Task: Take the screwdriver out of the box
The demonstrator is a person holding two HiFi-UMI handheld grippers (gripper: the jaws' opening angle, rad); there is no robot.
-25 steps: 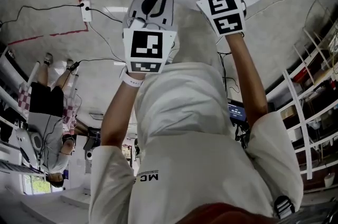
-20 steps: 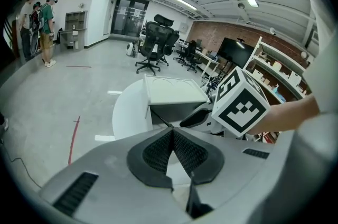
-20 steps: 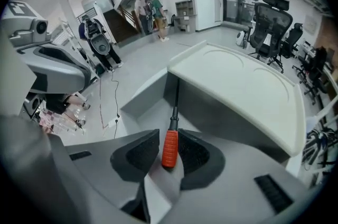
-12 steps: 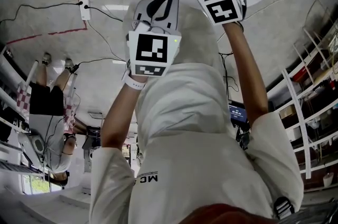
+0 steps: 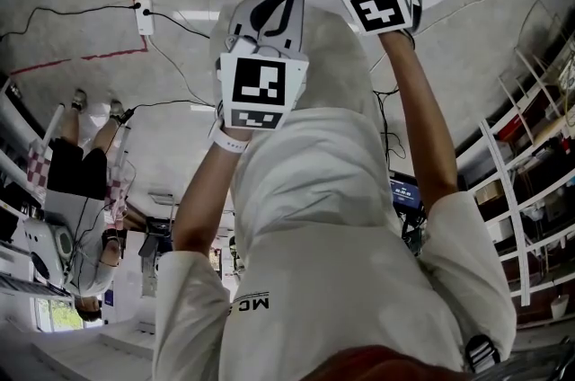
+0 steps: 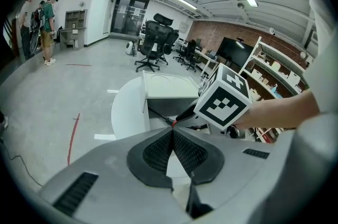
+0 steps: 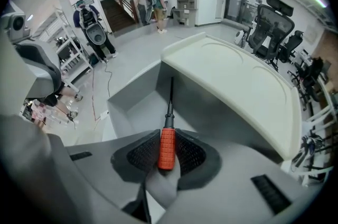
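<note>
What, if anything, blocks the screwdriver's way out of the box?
Nothing visible does. The right gripper has its jaws shut on the orange handle of the screwdriver, whose shaft points into the open box. The lid lies open to one side, clear of the shaft.

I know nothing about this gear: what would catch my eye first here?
First, the orange-handled screwdriver, clamped between the jaws of the right gripper, with its dark shaft pointing into the open white box. Next, the left gripper, its jaws closed on nothing, facing that box from a little way back.
</note>
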